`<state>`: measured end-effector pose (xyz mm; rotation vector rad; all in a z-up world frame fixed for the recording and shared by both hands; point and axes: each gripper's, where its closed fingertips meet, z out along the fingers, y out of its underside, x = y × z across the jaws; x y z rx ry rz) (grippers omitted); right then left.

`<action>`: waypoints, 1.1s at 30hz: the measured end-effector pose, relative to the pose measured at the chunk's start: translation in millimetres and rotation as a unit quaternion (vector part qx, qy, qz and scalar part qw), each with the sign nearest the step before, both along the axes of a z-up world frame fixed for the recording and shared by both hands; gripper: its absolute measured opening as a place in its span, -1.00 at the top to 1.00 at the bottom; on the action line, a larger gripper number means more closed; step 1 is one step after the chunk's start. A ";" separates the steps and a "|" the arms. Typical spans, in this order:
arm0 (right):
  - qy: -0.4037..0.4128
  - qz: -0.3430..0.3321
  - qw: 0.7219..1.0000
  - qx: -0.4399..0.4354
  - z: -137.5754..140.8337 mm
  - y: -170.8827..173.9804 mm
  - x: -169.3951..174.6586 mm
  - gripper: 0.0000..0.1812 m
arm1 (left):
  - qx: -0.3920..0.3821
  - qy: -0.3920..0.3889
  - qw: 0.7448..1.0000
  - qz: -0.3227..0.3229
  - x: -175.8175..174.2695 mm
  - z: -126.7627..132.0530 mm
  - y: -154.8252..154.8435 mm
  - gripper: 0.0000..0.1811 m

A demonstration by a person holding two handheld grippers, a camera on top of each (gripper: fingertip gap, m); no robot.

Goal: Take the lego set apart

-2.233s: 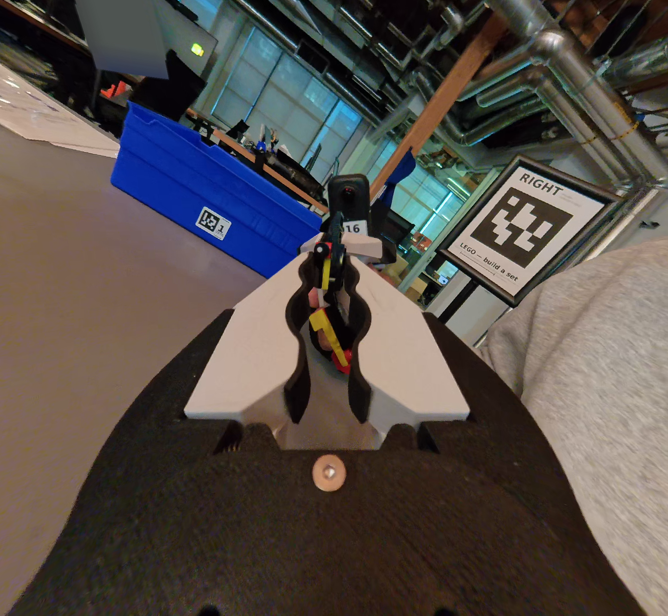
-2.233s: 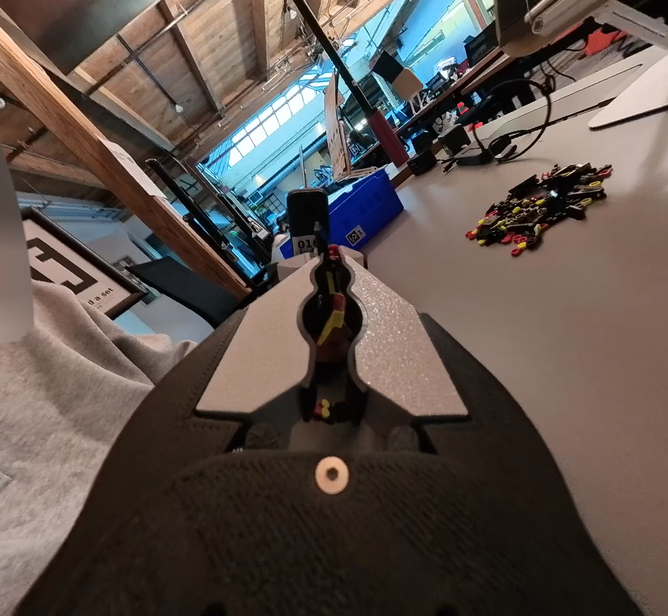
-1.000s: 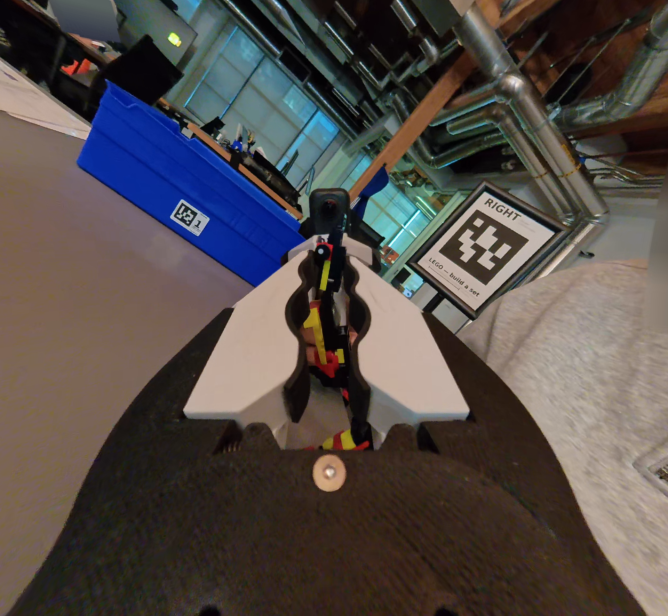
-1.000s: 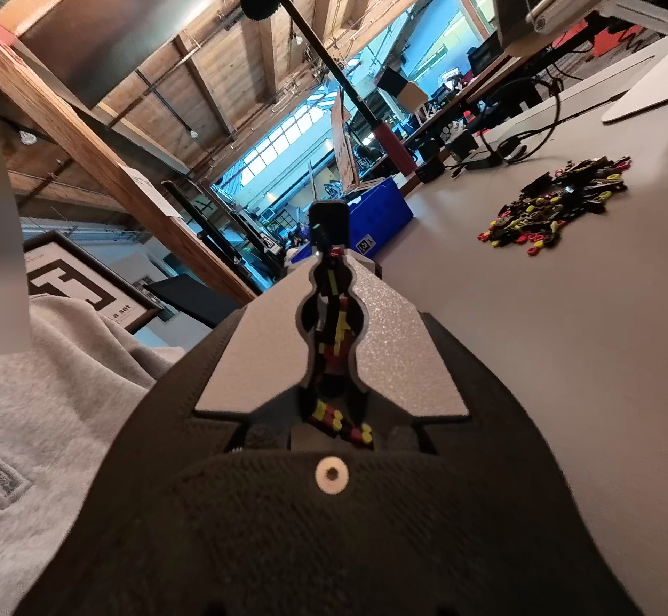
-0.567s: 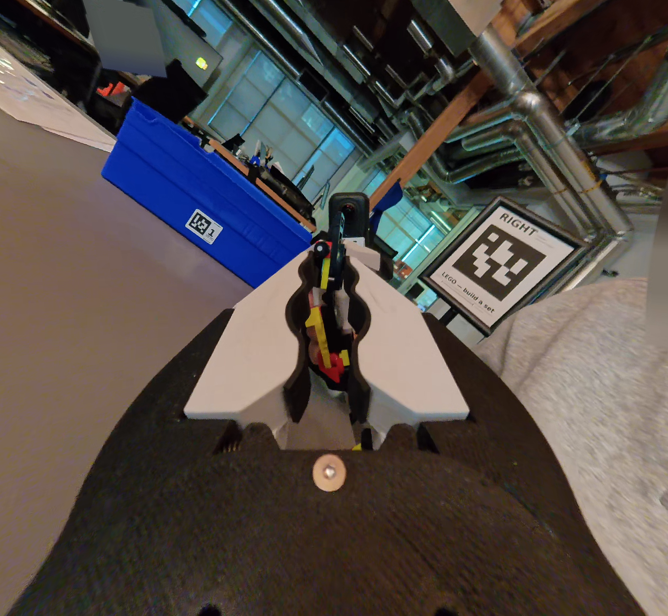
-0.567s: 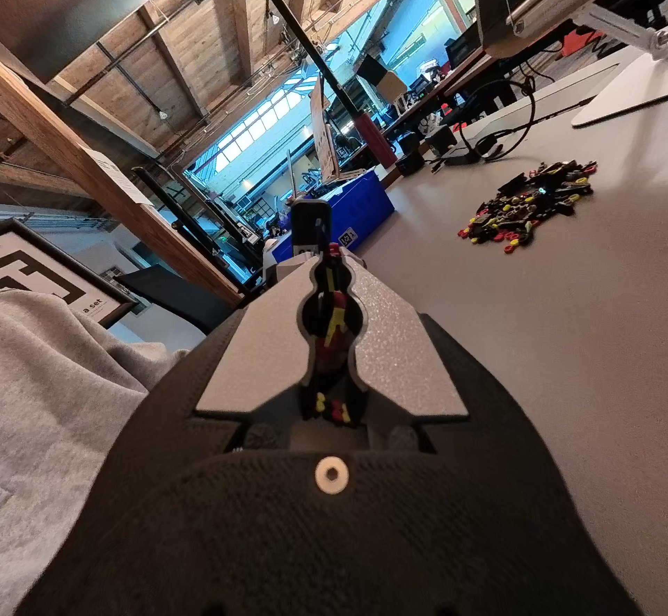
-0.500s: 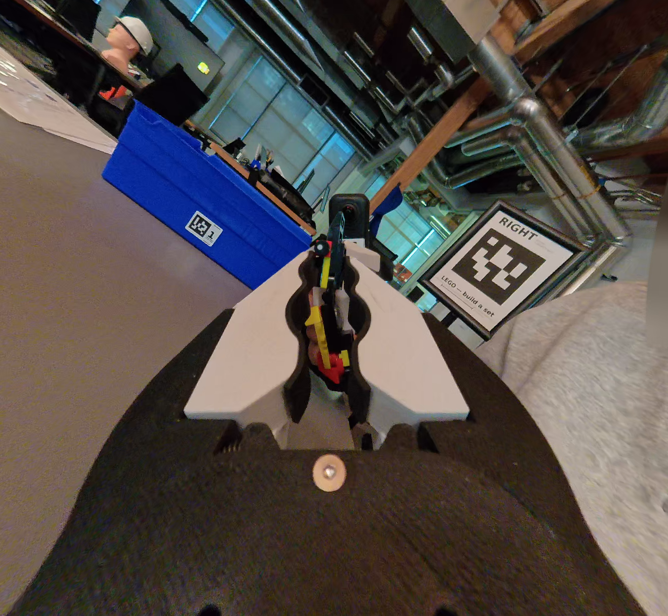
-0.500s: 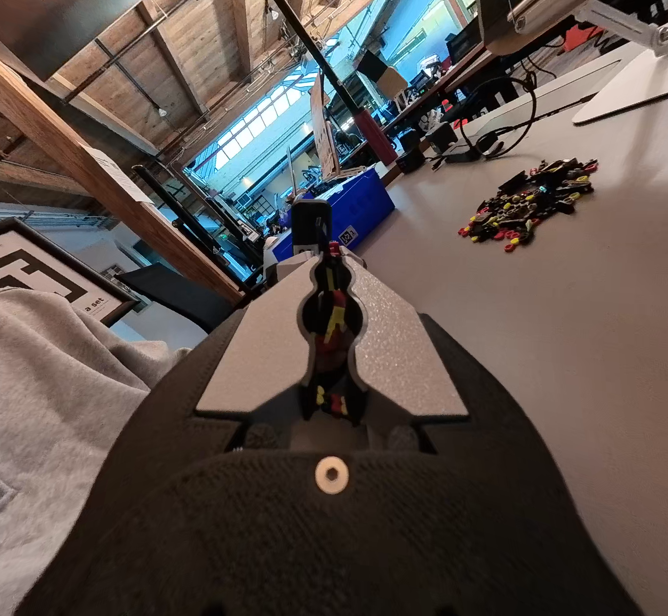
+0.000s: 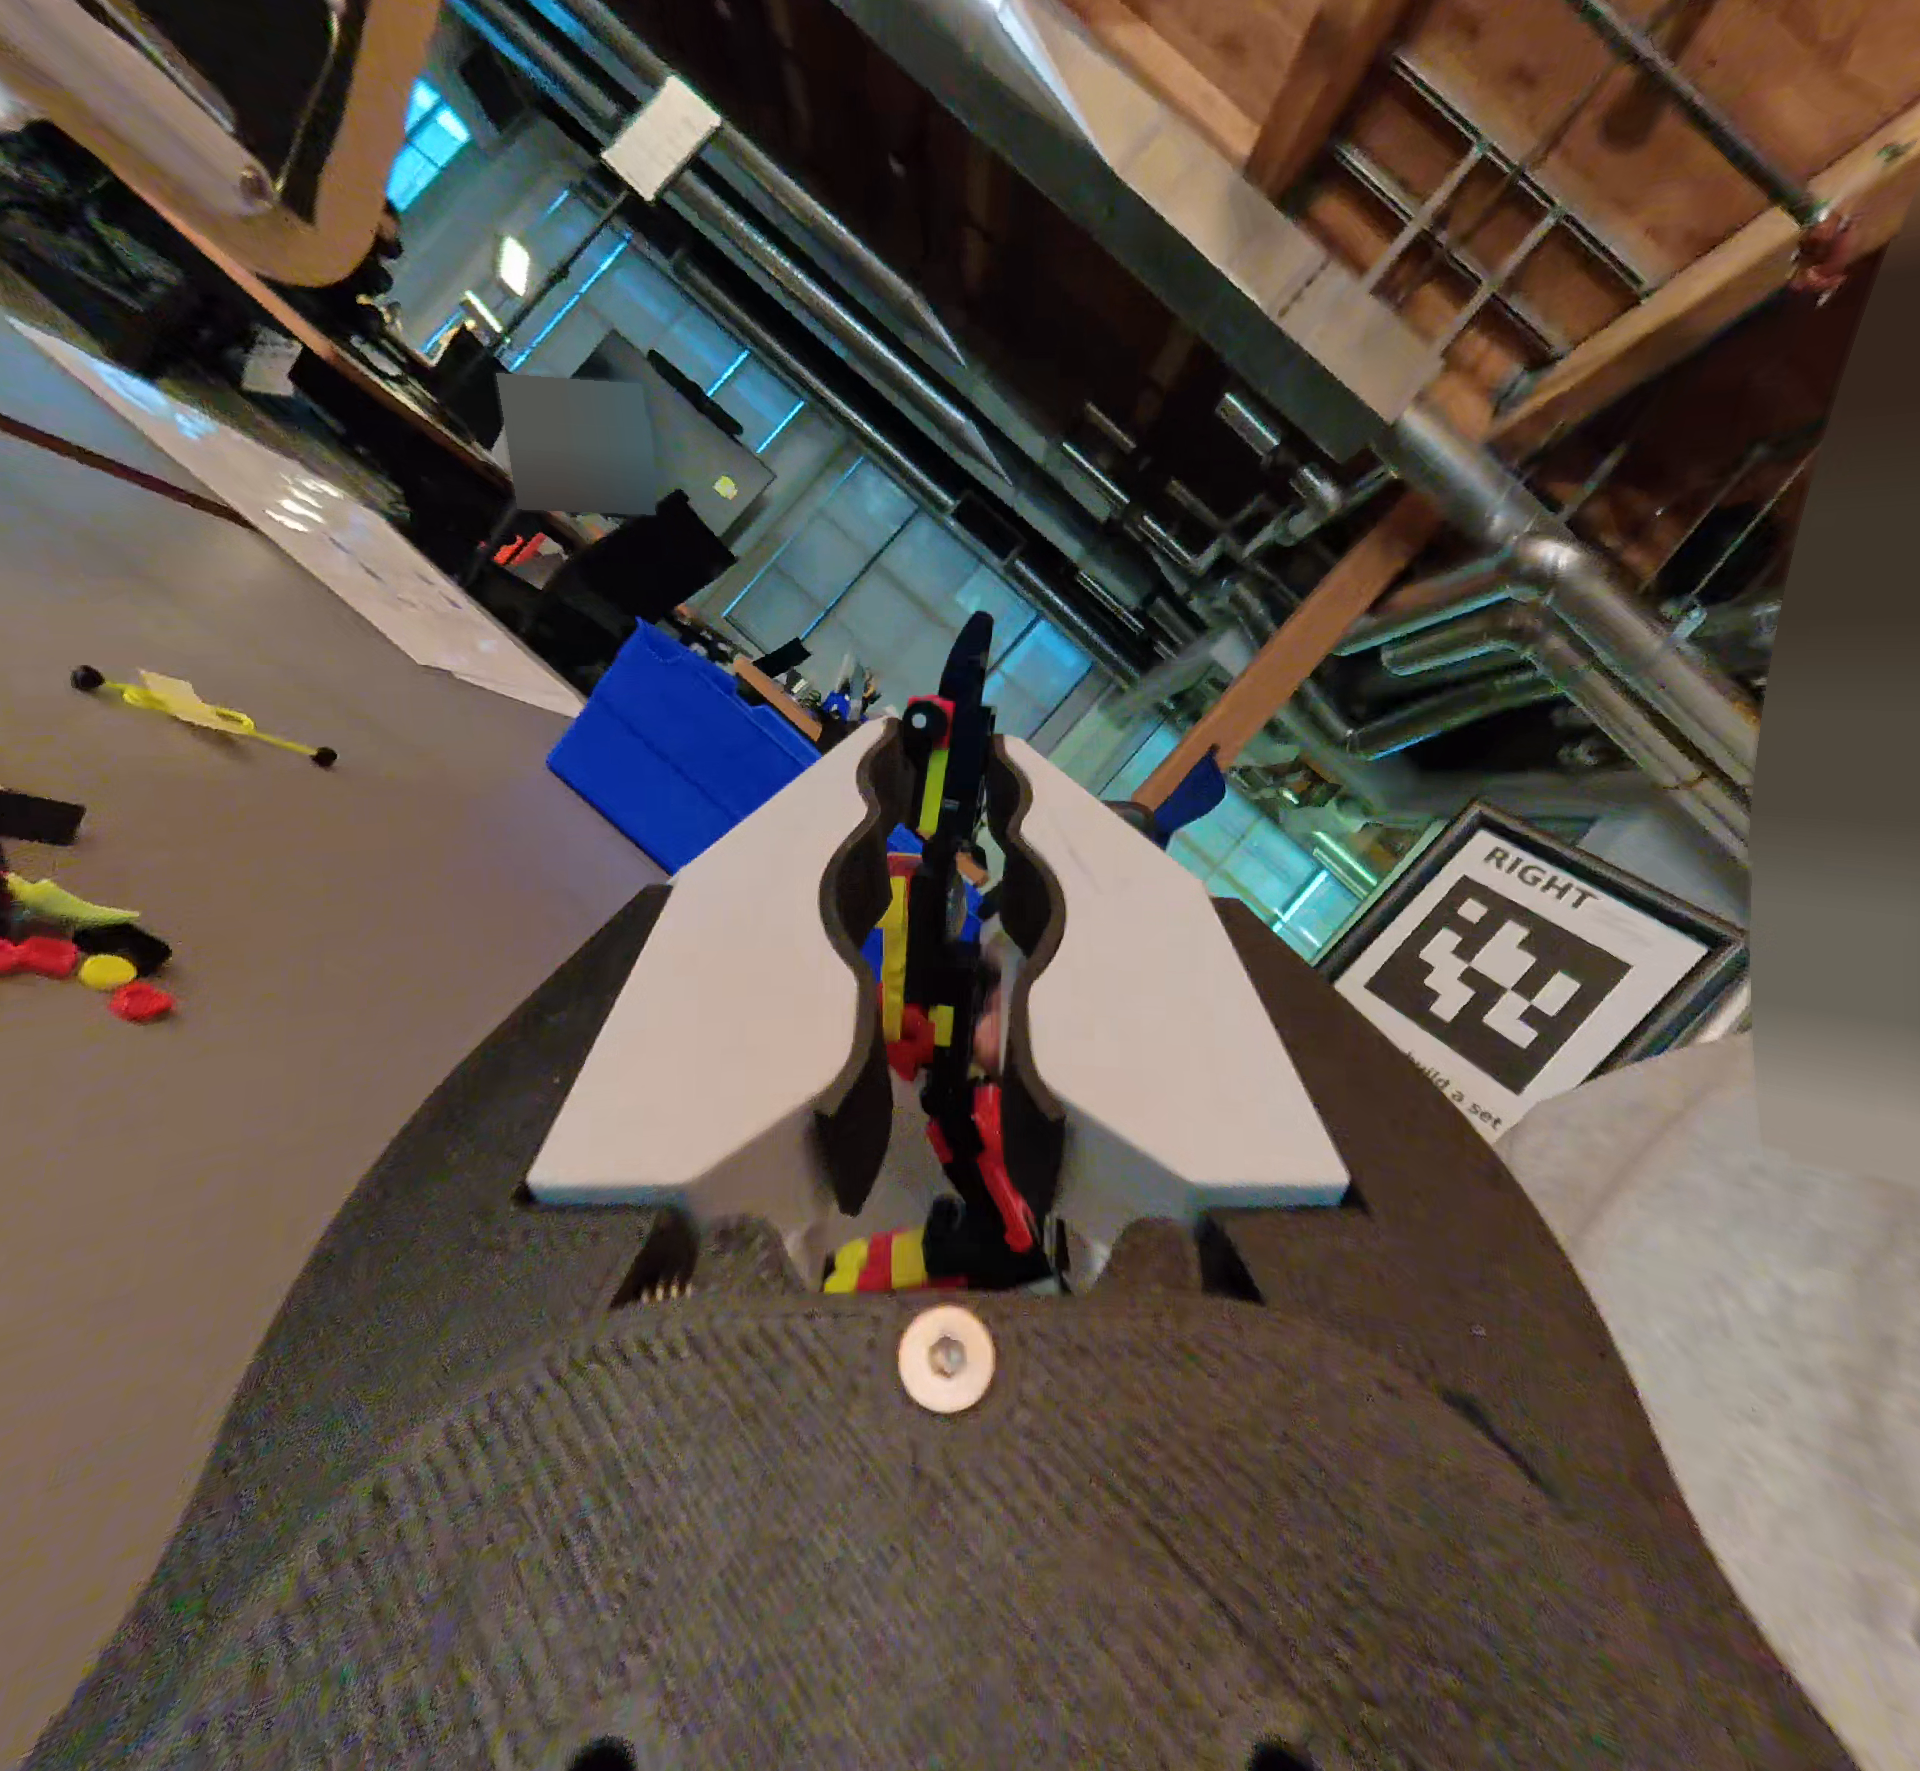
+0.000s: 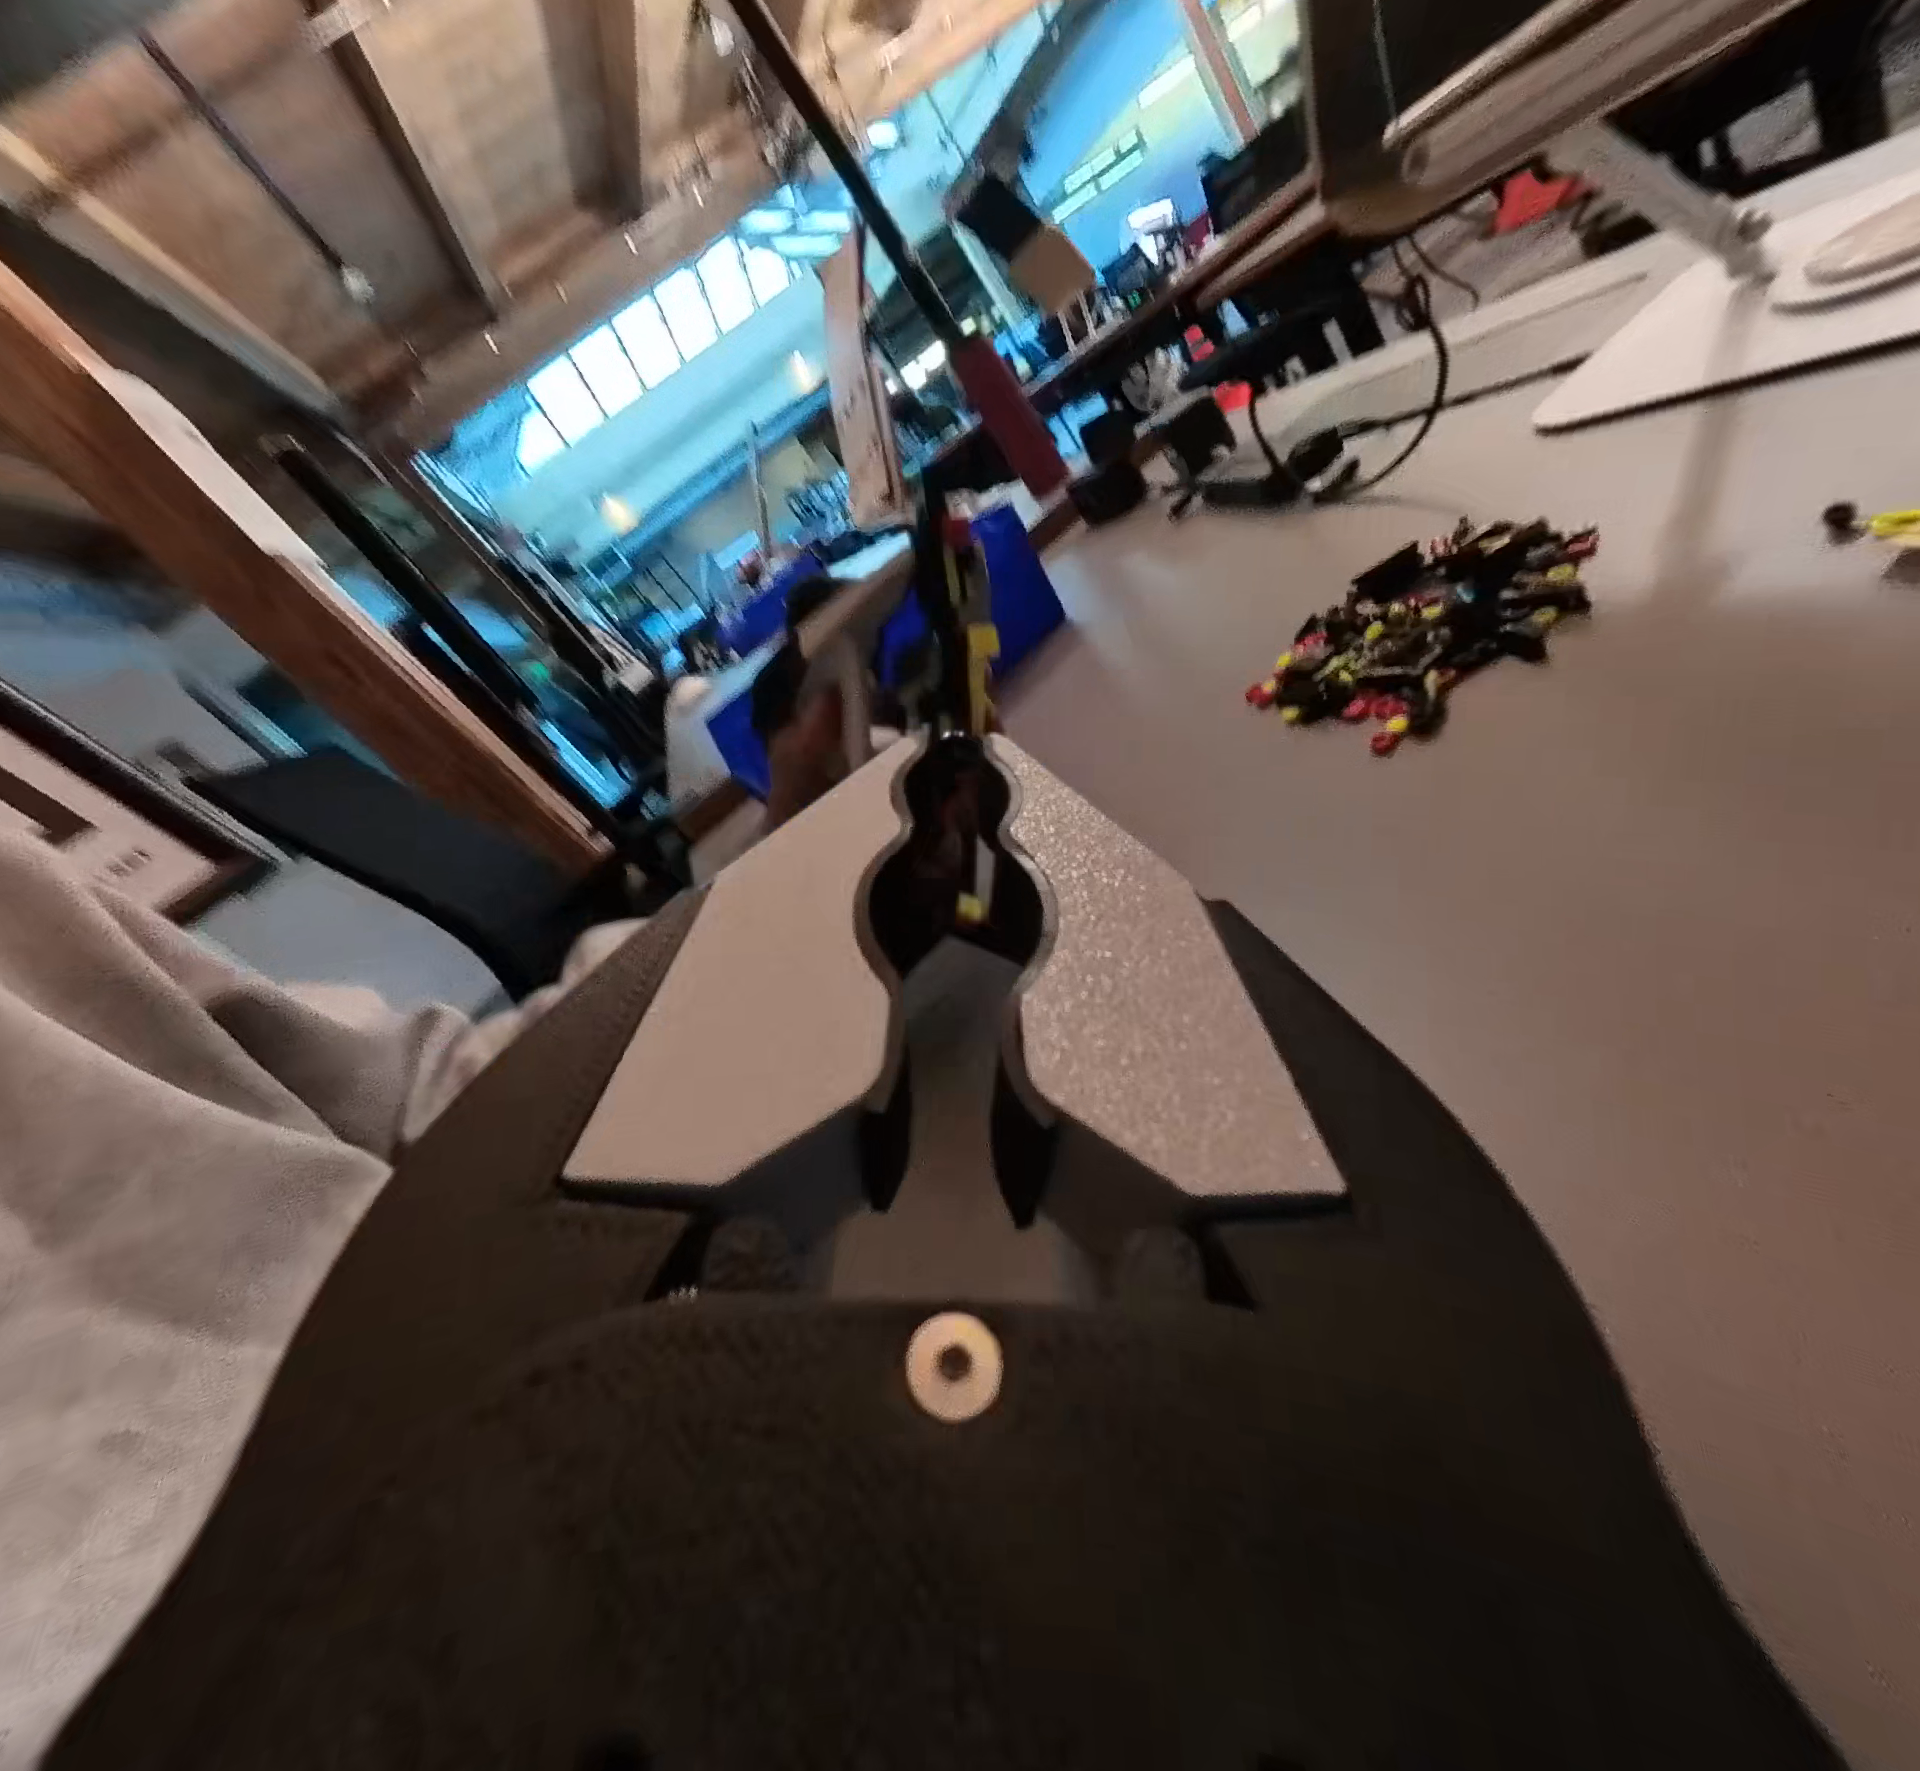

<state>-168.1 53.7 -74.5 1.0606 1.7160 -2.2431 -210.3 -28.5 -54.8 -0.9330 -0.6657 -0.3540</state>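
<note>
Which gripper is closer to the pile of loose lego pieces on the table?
Left, probably. The left gripper, clamping the lego set, has the pile of loose pieces close by at its left. The right gripper sees that pile farther ahead to its right.

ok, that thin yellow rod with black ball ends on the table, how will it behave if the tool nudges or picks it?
The yellow rod looks thin and slight, so probably light and a bit flexible. It lies flat on the table on small round black ends, so a nudge would likely roll or skid it. Its slim shaft may slip from a loose pinch.
</note>
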 end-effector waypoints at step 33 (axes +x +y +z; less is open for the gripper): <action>0.042 -0.031 0.995 0.090 -32.2 -52.4 -64.7 0.60 | -0.040 -0.045 0.998 0.024 -3.4 -27.0 -26.1 0.86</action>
